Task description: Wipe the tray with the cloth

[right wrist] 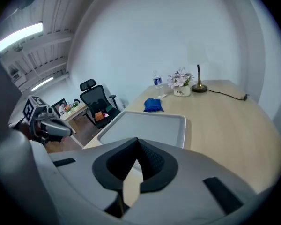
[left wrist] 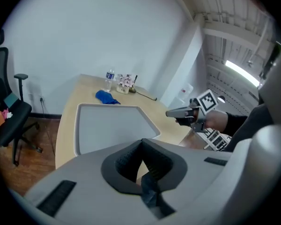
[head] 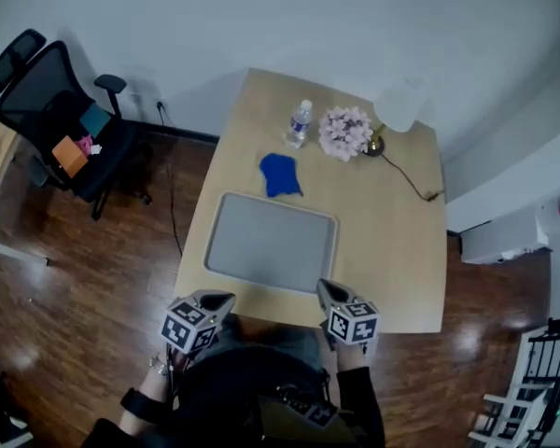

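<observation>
The empty grey tray (head: 271,244) lies in the middle of the light wooden table (head: 392,250). Just beyond its far edge sits the crumpled blue cloth (head: 280,175), apart from the tray. Both grippers hover at the table's near edge, short of the tray. My left gripper (head: 224,300) is by the tray's near left corner, my right gripper (head: 324,287) by its near right corner. Each is shut with nothing between its jaws. In the left gripper view the shut gripper (left wrist: 141,142) points over the tray (left wrist: 107,125) toward the cloth (left wrist: 107,97). In the right gripper view the gripper (right wrist: 137,141) faces the tray (right wrist: 145,125) and cloth (right wrist: 153,105).
At the table's far end stand a water bottle (head: 300,123), a pot of pale flowers (head: 344,132) and a lamp (head: 397,110) whose cable (head: 411,180) runs to the right edge. A black office chair (head: 65,119) stands left of the table on the wooden floor.
</observation>
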{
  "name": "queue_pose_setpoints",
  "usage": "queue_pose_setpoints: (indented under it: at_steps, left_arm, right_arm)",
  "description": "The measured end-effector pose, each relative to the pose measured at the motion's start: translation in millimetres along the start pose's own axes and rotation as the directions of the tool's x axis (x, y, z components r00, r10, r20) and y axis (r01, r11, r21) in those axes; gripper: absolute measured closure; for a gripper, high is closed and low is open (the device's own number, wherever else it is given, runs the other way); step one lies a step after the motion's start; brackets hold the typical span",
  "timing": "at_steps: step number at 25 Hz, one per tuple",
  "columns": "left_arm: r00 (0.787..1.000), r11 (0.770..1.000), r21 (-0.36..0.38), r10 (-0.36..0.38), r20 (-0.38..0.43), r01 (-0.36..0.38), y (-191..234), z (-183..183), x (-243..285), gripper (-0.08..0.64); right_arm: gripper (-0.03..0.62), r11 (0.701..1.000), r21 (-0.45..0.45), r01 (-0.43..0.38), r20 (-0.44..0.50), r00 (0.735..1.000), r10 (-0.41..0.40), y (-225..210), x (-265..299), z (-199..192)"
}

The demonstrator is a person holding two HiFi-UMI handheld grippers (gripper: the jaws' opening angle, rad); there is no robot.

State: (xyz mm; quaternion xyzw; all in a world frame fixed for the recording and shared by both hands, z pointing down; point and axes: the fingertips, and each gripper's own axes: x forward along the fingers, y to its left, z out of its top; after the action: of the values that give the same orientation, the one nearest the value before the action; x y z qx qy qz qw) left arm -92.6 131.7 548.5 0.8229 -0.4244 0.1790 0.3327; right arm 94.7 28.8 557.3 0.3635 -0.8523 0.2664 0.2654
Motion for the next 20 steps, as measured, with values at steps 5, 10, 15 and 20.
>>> queue_pose_setpoints:
  at_steps: [5,10,15,20]
  left_arm:
    - [0.999,0.996,-0.080,0.036,-0.037,-0.039,4.1,15.0,17.4,0.565]
    - [0.988,0.976,-0.158,0.146,-0.054,-0.153,5.5,46.5,33.1,0.565]
    - [0.965,0.953,-0.165,0.238,-0.108,-0.253,11.2,65.7,43.8,0.565]
    - [0.945,0.915,-0.243,0.298,-0.132,-0.323,21.5,55.8,32.6,0.565]
  right_arm:
    - [0.586,0.996,-0.075,-0.040,-0.005,0.999,0.040,-34.5,82.1,89.3]
    - [0.477,0.993,-0.079,-0.088,-0.045,0.995,0.084,-61.0,181.4,156.3]
    - [0.262,0.993,-0.092,-0.078,-0.099,0.993,0.069,-79.3,281.4,179.0]
    - [0.189,0.995,-0.084,-0.052,-0.207,0.978,0.034,-71.2,355.1,175.6]
